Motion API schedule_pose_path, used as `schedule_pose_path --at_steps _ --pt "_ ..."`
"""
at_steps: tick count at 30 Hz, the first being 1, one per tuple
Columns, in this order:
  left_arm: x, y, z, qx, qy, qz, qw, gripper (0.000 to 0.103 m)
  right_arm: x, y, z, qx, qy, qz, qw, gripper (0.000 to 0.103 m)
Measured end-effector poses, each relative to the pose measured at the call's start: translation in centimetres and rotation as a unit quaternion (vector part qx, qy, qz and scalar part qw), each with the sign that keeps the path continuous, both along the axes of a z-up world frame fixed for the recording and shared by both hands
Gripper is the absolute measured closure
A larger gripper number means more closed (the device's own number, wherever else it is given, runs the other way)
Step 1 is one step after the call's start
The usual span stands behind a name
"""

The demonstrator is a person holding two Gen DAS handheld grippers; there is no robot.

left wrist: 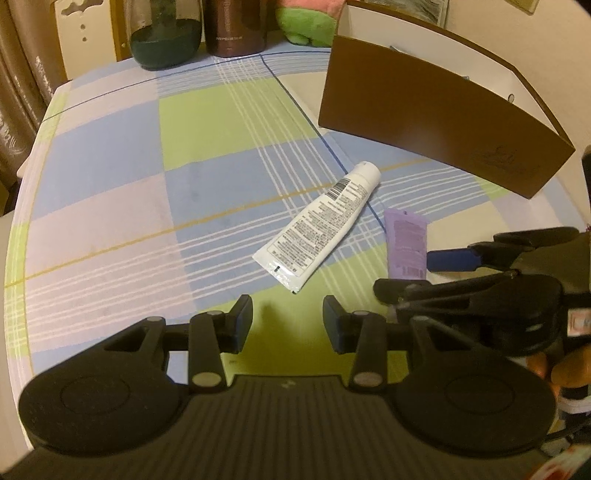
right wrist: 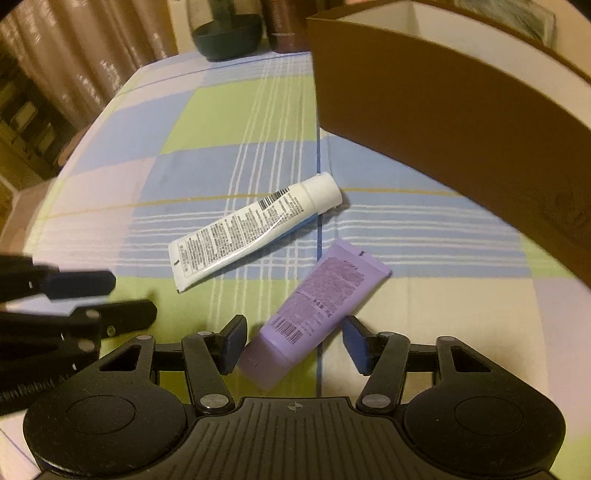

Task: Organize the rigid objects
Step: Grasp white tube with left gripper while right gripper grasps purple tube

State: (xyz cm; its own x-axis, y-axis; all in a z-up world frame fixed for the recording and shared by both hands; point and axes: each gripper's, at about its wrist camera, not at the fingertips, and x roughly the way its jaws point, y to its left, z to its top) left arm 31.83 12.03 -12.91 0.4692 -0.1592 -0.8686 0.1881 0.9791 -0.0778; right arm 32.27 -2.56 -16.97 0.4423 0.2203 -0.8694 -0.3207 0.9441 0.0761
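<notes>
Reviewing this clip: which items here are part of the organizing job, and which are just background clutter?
Job items:
white tube
purple tube, between the open right gripper fingers
brown box
left gripper, open

Lying about:
dark glass jar
brown bottle
plush toy
checked tablecloth

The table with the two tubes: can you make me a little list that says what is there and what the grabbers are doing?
surface: table with a checked cloth
white tube: lying flat, cap pointing toward the box
purple tube: lying flat, its cap end between the right gripper's fingers
brown box: open, standing behind the tubes
left gripper: open, nothing between its fingers
right gripper: open around the purple tube, not closed on it
back of table: dark jar and brown bottle
</notes>
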Motion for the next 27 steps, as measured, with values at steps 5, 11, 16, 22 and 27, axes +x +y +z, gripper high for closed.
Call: schedule_pose_path --at_steps 5,11,16,22,27 --pt "0.5 -0.6 -0.2 -0.004 -0.003 -0.022 0.9997 0.064 0.1 -1.3 -0.1 -0.01 -0.016 -0.002 1.0 0.071" --pt "1.5 -1.9 -0.5 0.003 -0.017 -0.057 0.9982 0.062 0.0 -3.8 0.7 -0.007 -0.046 -0.034 0.998 0.072" --pt "3.0 -2.8 -0.8 0.019 -0.034 -0.093 0.9949 0.056 0.9 -6.6 0.7 0.011 -0.038 -0.072 0.997 0.071" --pt "5.2 -3.4 -1.9 0.039 -0.041 -0.129 0.99 0.048 1.6 -9.1 0.6 0.03 -0.03 -0.091 0.995 0.071" --pt "6.9 -4.1 -2.8 0.05 -0.037 -0.139 0.9884 0.046 1.7 -9.8 0.8 0.034 -0.031 -0.089 0.995 0.069"
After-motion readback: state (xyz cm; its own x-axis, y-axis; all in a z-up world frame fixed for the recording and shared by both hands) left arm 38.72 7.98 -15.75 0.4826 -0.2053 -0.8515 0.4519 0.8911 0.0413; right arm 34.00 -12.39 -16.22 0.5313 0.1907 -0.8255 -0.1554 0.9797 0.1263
